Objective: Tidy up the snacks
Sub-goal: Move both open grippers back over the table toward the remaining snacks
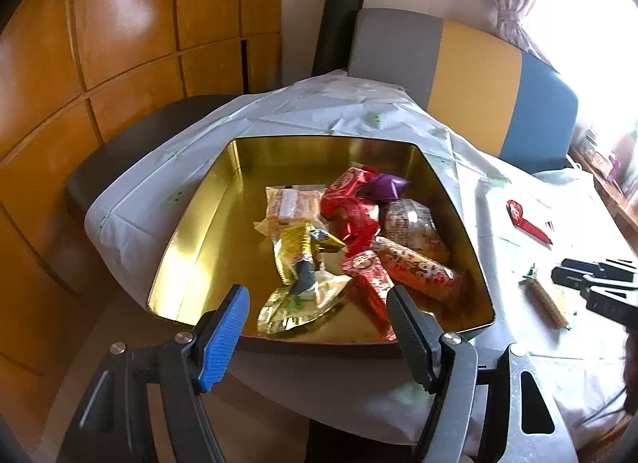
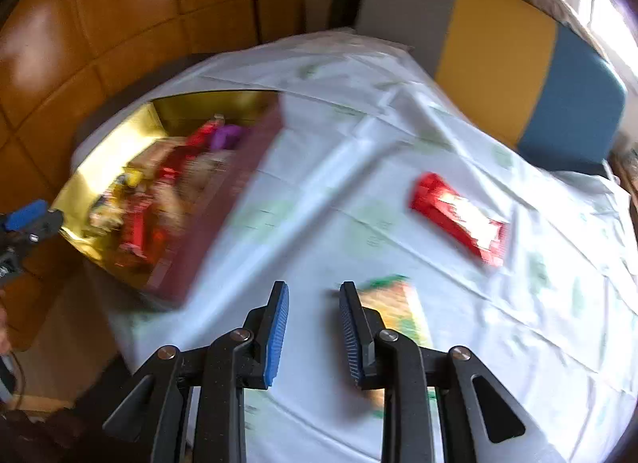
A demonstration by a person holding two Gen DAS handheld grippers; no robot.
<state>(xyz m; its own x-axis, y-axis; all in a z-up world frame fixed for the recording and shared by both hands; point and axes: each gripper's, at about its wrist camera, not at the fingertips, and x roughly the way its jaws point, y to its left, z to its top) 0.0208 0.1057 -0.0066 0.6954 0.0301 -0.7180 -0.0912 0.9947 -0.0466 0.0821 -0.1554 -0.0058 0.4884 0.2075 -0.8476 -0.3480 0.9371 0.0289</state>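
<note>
The left tongs (image 1: 317, 305) are wide open, with nothing between the two fingers. One finger has a blue pad (image 1: 223, 337) and the other looks dark. They point forward and a bit down. The right tongs (image 2: 313, 329) are open too, but with a smaller gap, and they hold nothing. Both of their pads (image 2: 276, 333) are blue. From the right view, the left tongs peek in at the far left edge.
</note>
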